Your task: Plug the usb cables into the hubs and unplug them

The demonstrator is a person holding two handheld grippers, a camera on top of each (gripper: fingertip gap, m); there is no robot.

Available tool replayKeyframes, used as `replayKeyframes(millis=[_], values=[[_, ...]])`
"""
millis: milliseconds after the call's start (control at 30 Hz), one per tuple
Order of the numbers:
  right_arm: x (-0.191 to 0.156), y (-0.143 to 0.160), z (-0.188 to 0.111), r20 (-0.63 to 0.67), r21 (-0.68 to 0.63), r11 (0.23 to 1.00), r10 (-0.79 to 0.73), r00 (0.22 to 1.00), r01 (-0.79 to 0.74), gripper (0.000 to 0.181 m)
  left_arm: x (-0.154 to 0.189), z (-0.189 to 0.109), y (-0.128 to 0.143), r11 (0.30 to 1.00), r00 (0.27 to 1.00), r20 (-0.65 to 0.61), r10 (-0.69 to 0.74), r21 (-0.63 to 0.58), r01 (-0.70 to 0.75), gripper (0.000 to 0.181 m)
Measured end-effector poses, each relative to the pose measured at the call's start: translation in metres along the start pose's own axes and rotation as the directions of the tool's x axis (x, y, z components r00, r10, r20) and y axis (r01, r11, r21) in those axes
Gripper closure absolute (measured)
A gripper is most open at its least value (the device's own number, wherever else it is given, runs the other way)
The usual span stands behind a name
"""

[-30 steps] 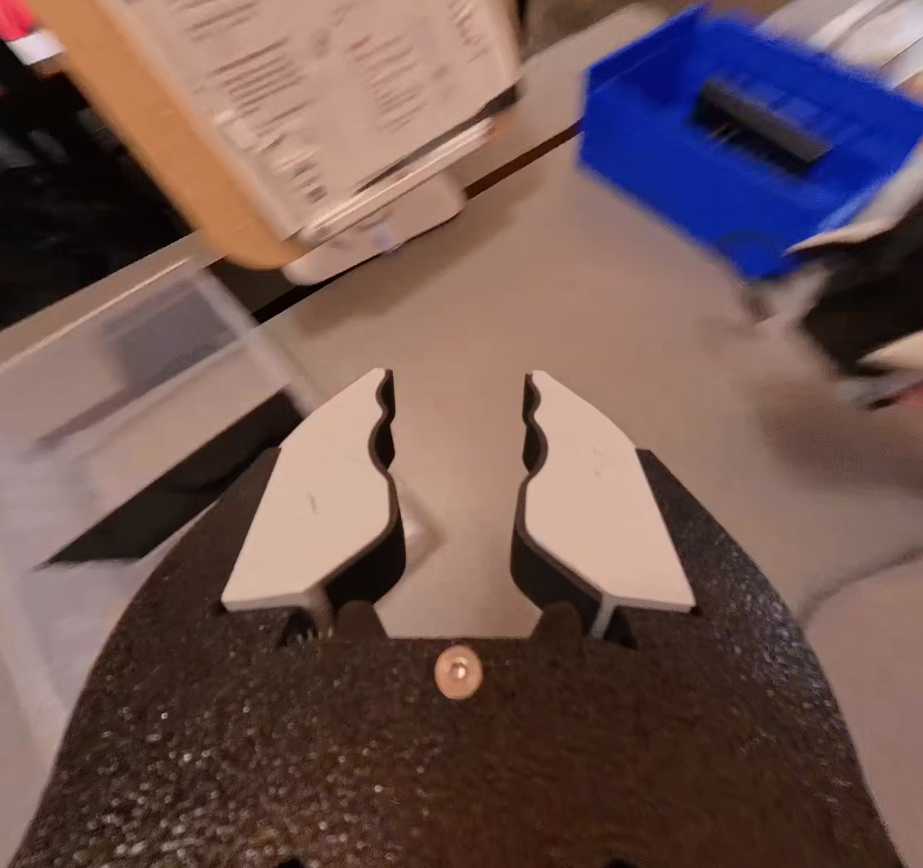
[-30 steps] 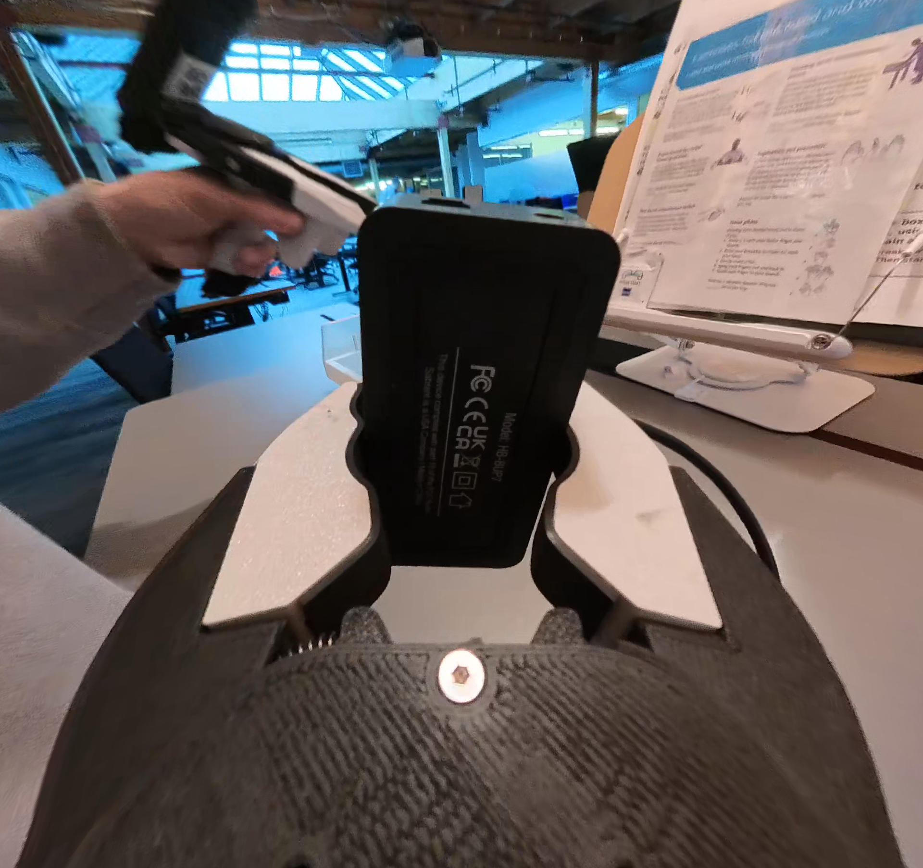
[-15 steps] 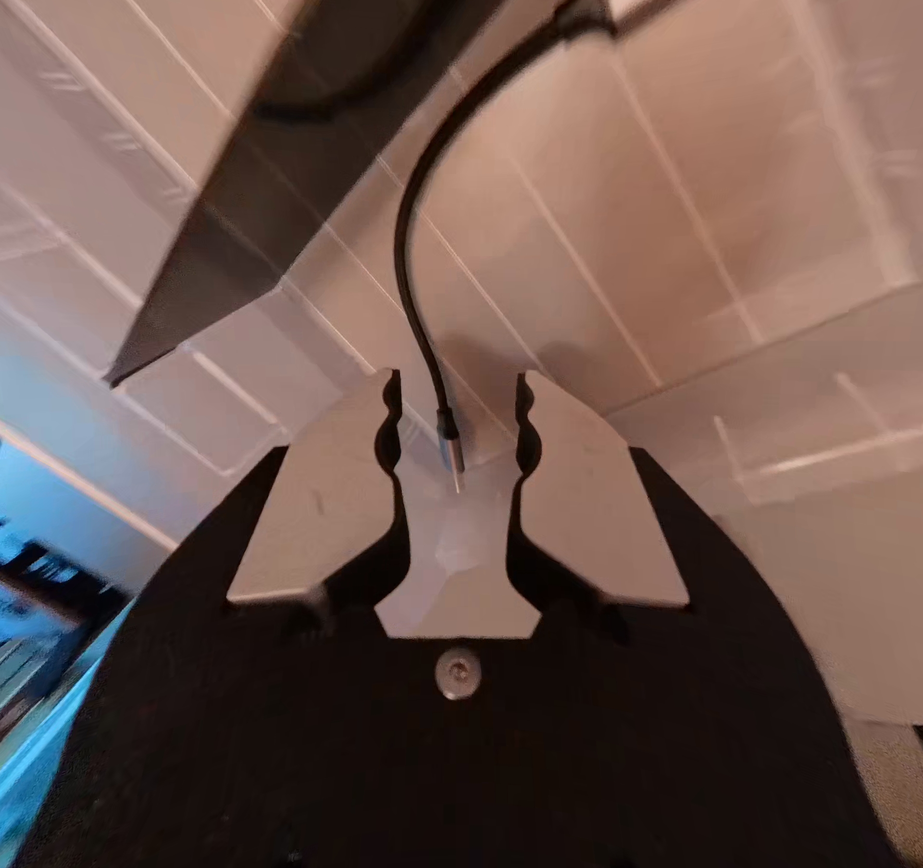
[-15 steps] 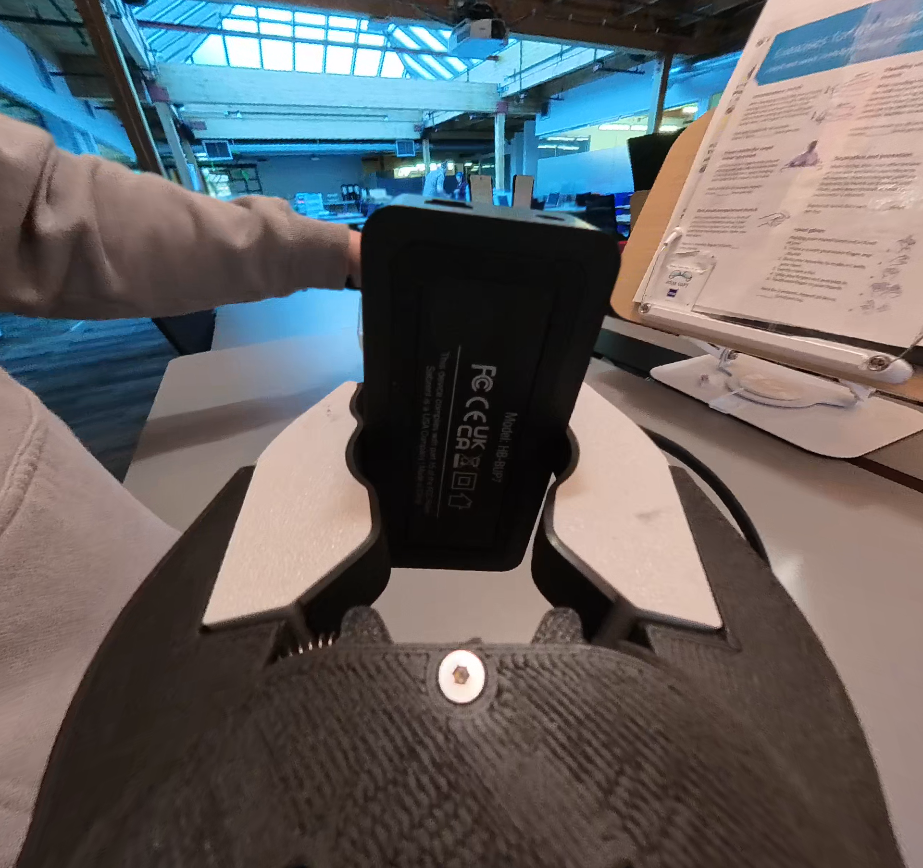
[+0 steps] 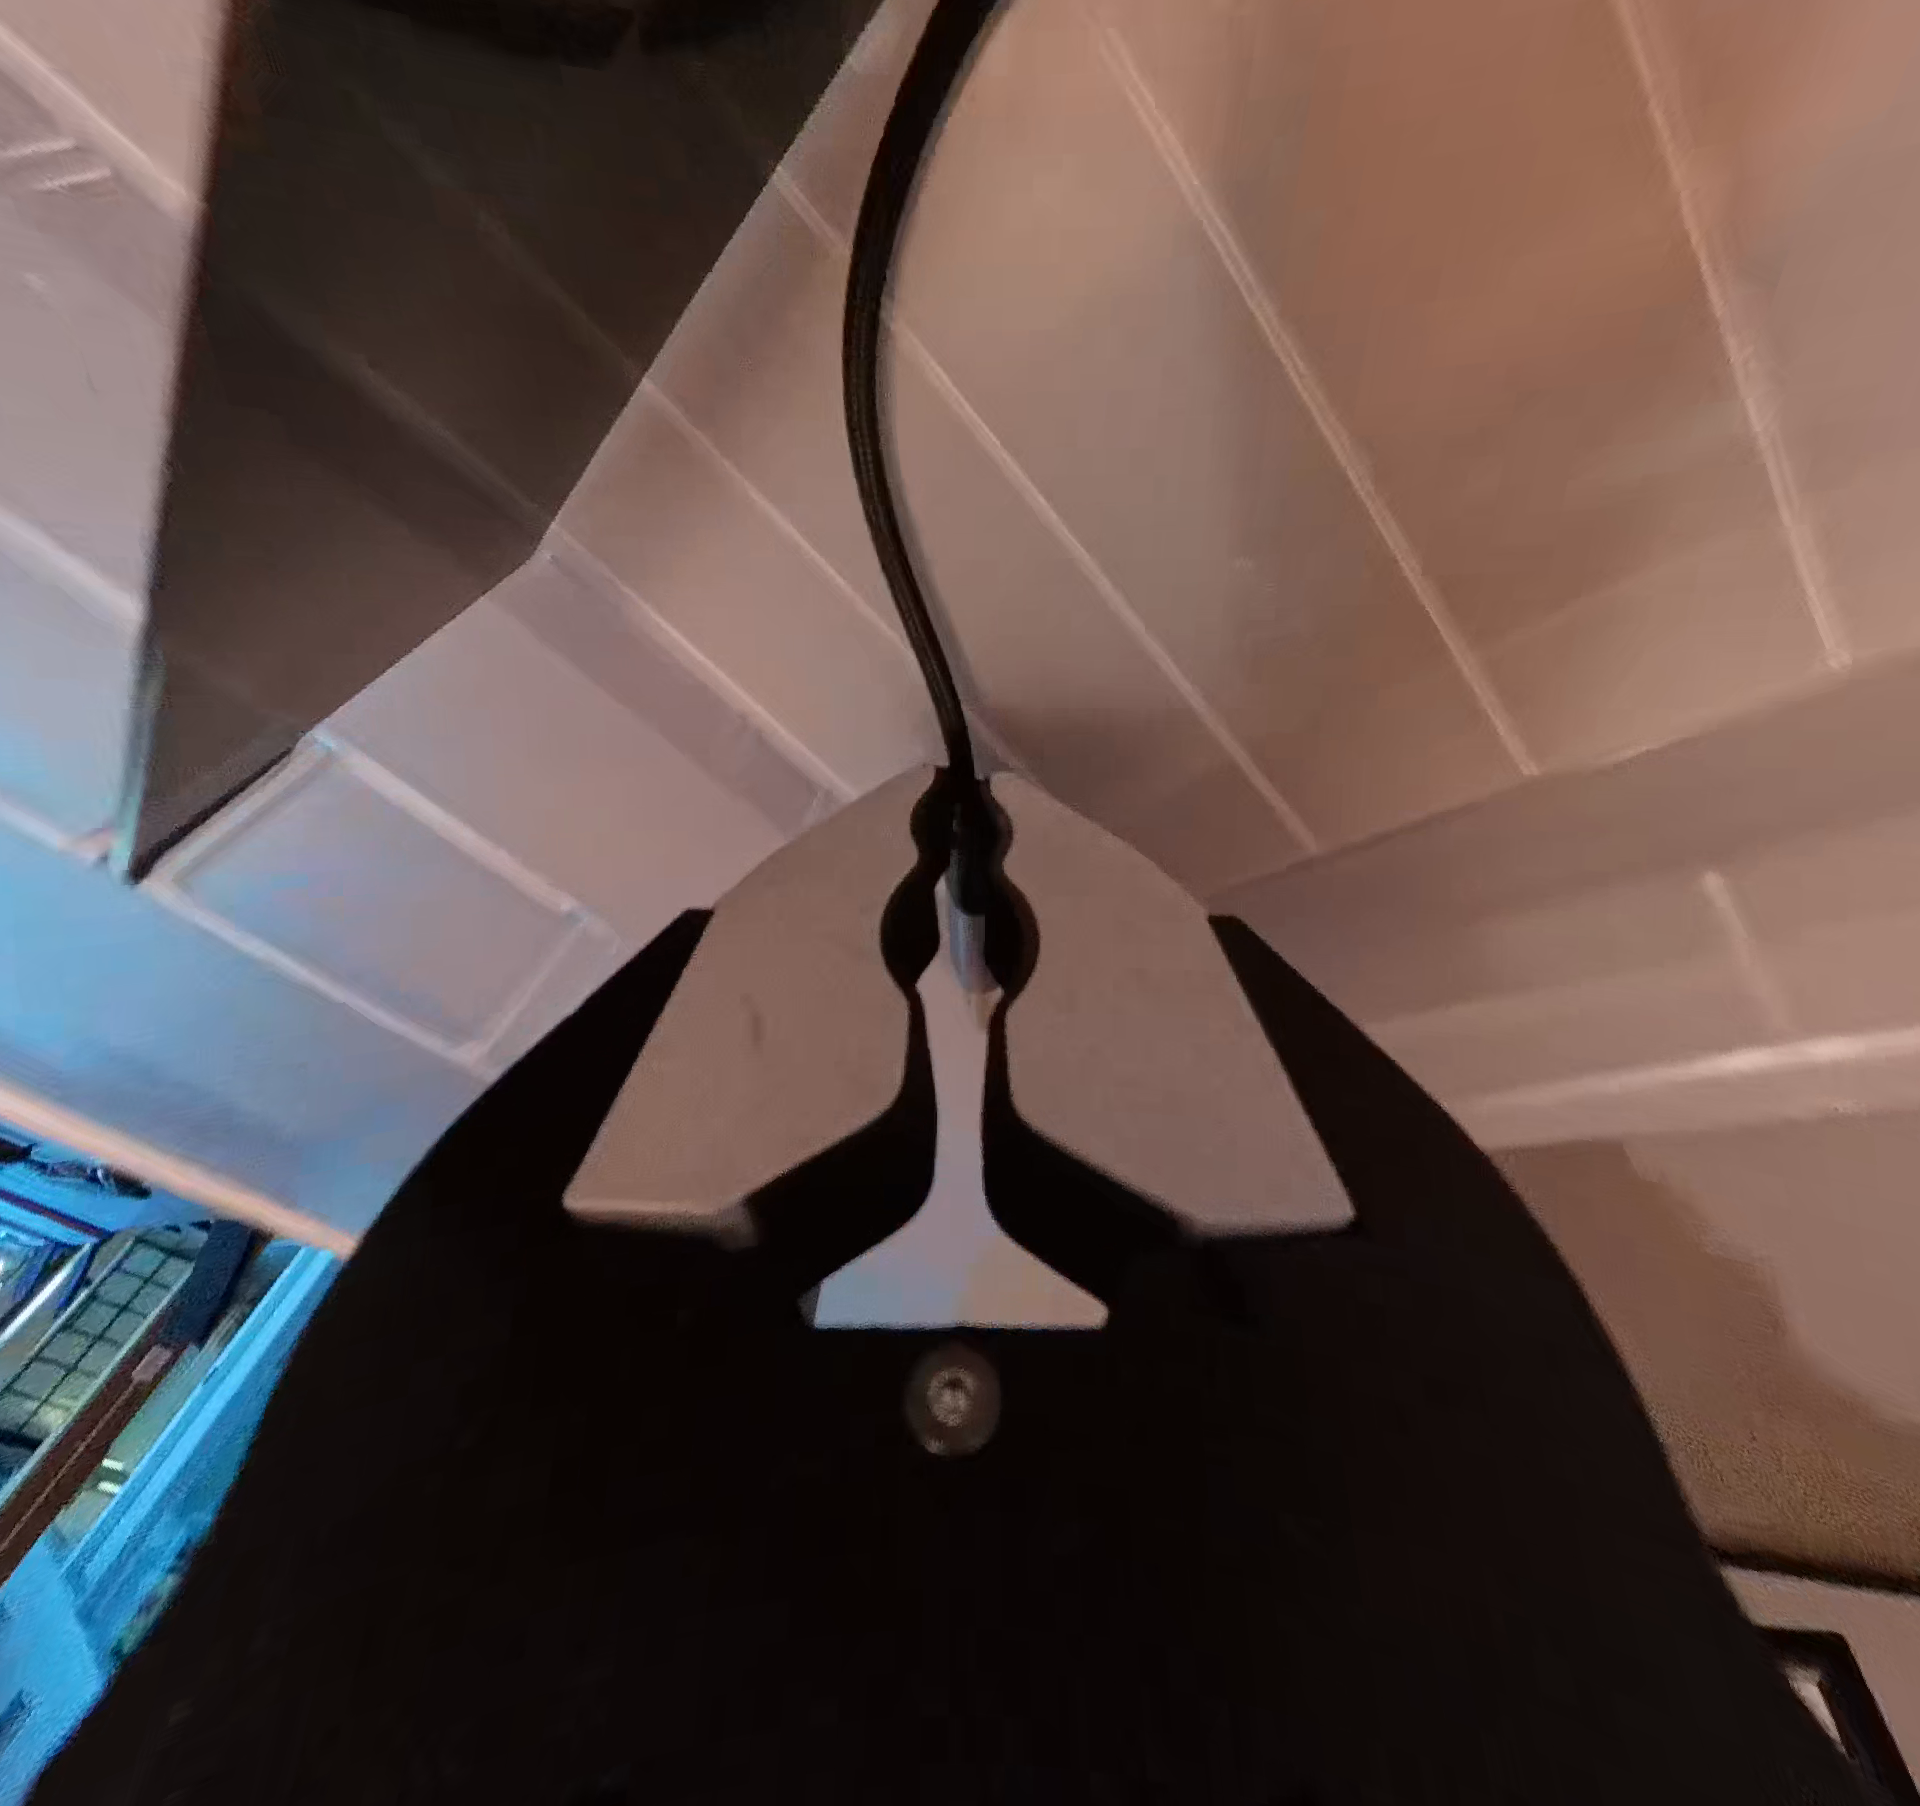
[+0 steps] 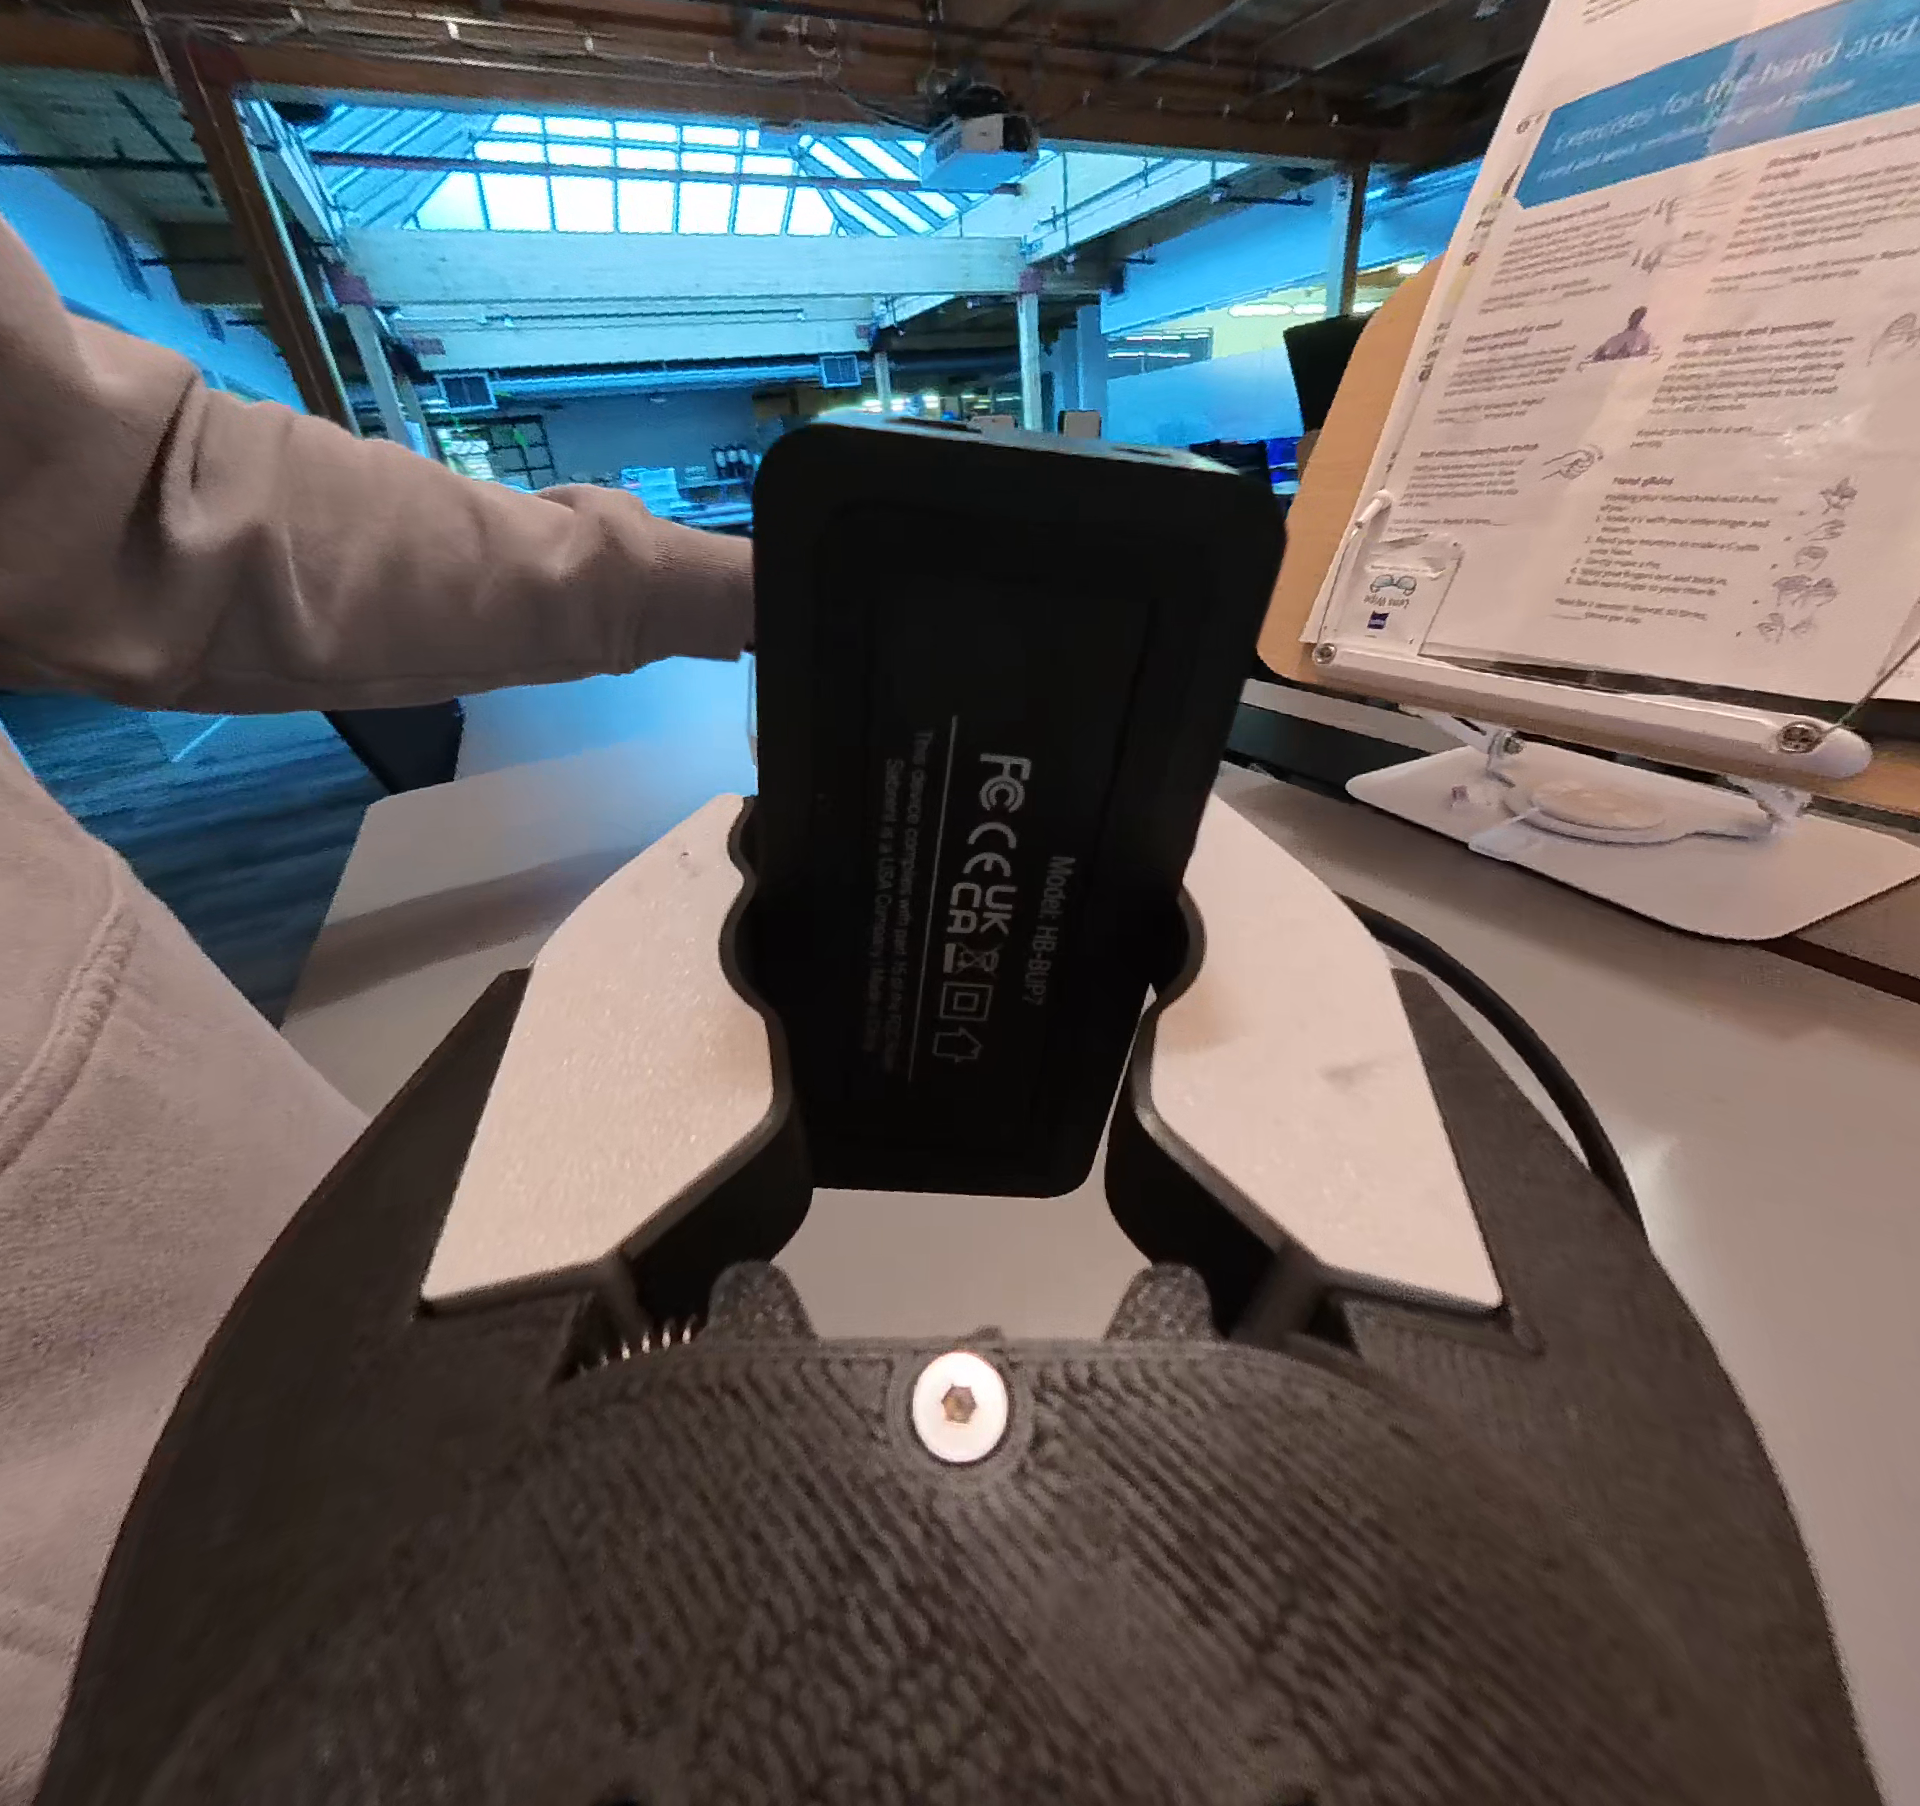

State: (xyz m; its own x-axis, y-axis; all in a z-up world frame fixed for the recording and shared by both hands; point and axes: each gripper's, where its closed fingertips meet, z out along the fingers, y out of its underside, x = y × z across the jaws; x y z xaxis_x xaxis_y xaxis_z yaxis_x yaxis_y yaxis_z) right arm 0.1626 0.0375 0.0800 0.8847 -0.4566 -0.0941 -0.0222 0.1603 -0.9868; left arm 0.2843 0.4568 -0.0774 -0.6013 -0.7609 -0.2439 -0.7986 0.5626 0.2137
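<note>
My left gripper (image 5: pixel 963 800) is shut on a black braided USB cable (image 5: pixel 883 354) just behind its silver plug (image 5: pixel 961 935). The plug points back toward the gripper's body. The cable runs up and out of view at the top, over a clear plastic bin (image 5: pixel 1299 406). My right gripper (image 6: pixel 961 883) is shut on a black USB hub (image 6: pixel 997 790) and holds it upright above the grey table (image 6: pixel 1714 1060), its label side facing the camera. The hub's port side at the top is barely visible. The hub's own black cable (image 6: pixel 1507 1018) curves off to the right behind a finger.
A document stand (image 6: pixel 1662 790) with a printed sheet (image 6: pixel 1714 354) is at the right on the table. A person's sleeve (image 6: pixel 312 551) reaches across behind the hub at the left. A dark flat shape (image 5: pixel 416 302) lies behind the clear bin.
My left gripper swung from the table over to the clear bin, moved onto the cable end and closed on it. The right gripper kept holding the hub nearly still.
</note>
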Motion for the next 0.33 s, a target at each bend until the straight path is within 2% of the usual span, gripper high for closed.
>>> replayKeyframes(millis=[167, 333], values=[[0.005, 0.0, -0.005, -0.029, -0.004, 1.0, -0.012, 1.0, 0.012, 0.109, 0.005, -0.038, 0.003, 0.983, 0.999, -0.033, -0.036, 0.178, 0.041, 0.179], [0.004, -0.004, -0.006, -0.022, 0.005, 1.0, -0.015, 1.0, 0.015, 0.109, 0.016, -0.108, 0.013, 0.899, 0.986, -0.16, -0.053, 0.423, 0.117, 0.18]])
